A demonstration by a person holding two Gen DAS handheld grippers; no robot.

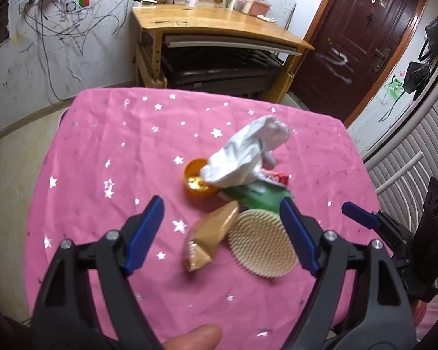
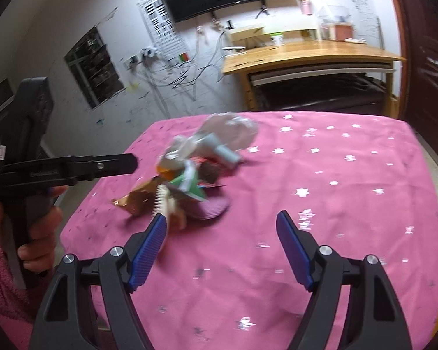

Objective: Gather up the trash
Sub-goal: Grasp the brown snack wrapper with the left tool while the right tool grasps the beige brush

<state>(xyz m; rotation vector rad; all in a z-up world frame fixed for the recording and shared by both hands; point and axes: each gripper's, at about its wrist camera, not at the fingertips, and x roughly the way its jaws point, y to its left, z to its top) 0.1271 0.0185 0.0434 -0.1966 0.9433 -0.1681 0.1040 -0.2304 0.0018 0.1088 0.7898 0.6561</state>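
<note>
A small heap of trash lies on the pink starred cloth [image 1: 117, 151]: a crumpled white wrapper [image 1: 248, 151], an orange cap [image 1: 197, 182], a green packet [image 1: 259, 197], a gold wrapper [image 1: 210, 233] and a cream fluted paper liner [image 1: 261, 243]. My left gripper [image 1: 221, 204] hangs open just above the near side of the heap, with the gold wrapper and liner below its gap and nothing touched. In the right wrist view the heap [image 2: 189, 180] is blurred. My right gripper [image 2: 221, 217] stands open with nothing between its pads. Its left pad [image 2: 151, 248] sits beside the heap's near edge.
A wooden desk [image 1: 219, 20] stands beyond the table, a dark door [image 1: 361, 40] to its right and a white radiator [image 1: 417, 151] along the right. A clear bag [image 2: 230, 131] and grey tube [image 2: 224, 151] lie behind the heap. A hand [image 2: 41, 233] grips the left tool.
</note>
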